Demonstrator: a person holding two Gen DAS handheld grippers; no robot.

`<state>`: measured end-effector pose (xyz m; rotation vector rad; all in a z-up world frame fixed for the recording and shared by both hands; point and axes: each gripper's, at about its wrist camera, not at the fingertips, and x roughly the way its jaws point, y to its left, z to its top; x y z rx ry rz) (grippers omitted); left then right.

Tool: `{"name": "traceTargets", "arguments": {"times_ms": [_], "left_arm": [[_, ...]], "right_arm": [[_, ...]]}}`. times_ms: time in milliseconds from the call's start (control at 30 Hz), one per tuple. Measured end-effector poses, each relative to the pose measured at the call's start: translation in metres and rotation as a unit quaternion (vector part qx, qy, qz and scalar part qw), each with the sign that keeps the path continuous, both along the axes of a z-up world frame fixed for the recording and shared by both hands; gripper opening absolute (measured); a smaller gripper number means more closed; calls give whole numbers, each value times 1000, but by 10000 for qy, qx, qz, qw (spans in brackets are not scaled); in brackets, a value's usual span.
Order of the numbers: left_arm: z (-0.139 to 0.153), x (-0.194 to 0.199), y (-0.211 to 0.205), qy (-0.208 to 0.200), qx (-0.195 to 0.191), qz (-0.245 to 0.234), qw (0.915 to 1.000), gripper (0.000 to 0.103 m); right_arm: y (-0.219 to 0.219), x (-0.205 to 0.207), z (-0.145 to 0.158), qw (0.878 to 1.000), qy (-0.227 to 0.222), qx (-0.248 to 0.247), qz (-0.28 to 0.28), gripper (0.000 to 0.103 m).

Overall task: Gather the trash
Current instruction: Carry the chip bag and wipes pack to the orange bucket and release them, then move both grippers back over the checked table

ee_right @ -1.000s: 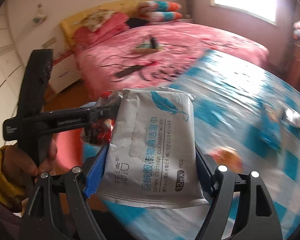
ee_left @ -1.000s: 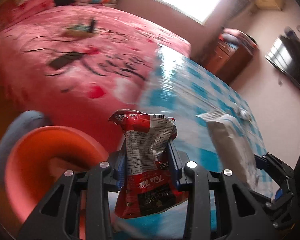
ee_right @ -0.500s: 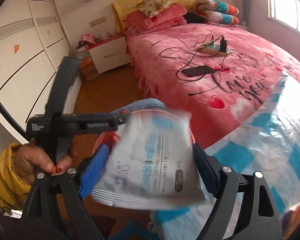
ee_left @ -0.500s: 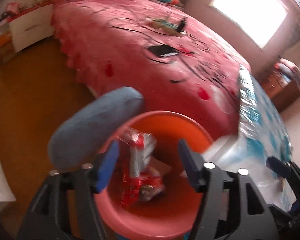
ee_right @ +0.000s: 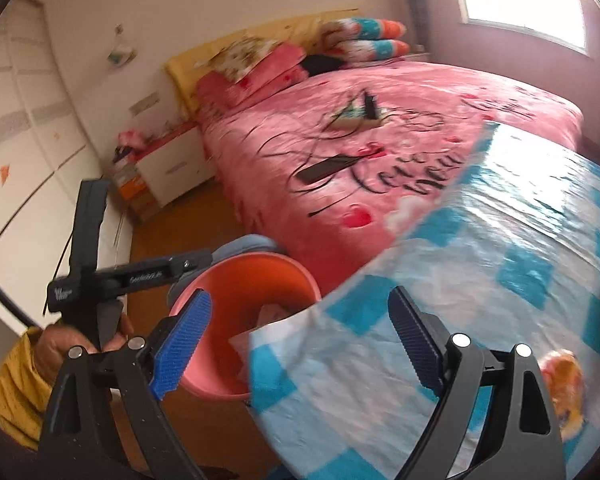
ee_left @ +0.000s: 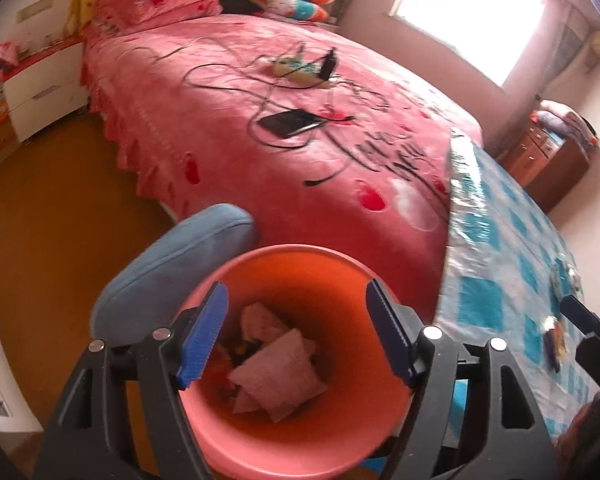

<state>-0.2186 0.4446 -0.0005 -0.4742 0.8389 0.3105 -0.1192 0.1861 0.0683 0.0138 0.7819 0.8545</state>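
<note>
Risk at the left gripper (ee_left: 296,320): could have clipped the rim of the orange bin (ee_left: 284,440) on withdrawal, given fingers straddling the opening, and tipped it over. Just opened wide at the jaws, with nothing between them. Pointed steeply down into the bin, above the discarded packets (ee_left: 278,376) lying at the bottom. Gripped by the left hand (ee_right: 60,348), in a yellow sleeve, low beside the bin. Risk at the edge of the table (ee_right: 520,240): overhung part of the bin mouth in the right view, so could have deflected a later drop onto the floor. Right gripper (ee_right: 300,320): likewise just opened at the jaws, empty, angled down across the table corner and the near side of the bin. Further right, on the checked cloth, an orange object (ee_right: 560,376), probably another wrapper, though too blurred to confirm. Could have been overlooked, or knocked off the table by a hasty sweep.
</note>
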Motion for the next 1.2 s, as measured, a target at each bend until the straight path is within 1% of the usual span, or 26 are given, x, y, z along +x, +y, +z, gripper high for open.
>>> {"name": "traceTargets", "arguments": {"times_ms": [167,267,333,433,667,1200], "left_arm": [[13,13,-28,-189,-15,-351,9992,73],[21,23,-45,-271,-23,-591,9979,74],[25,29,-56,-310,-12,-730,9969,75],[31,37,-73,-371,33,-910,9952,78],[41,47,-104,-456,117,-1186,9918,81],[49,63,-163,-387,276,-1663,9849,81]], "right_arm": [[-30,3,1,9994,-3,65,-337,89],[-44,4,-1,9988,76,137,-455,89],[-52,4,-2,9984,93,176,-532,93],[-64,5,-3,9976,107,243,-637,93],[-92,8,-1,9954,91,402,-861,93],[-156,10,-3,9881,20,728,-1356,93]]}}
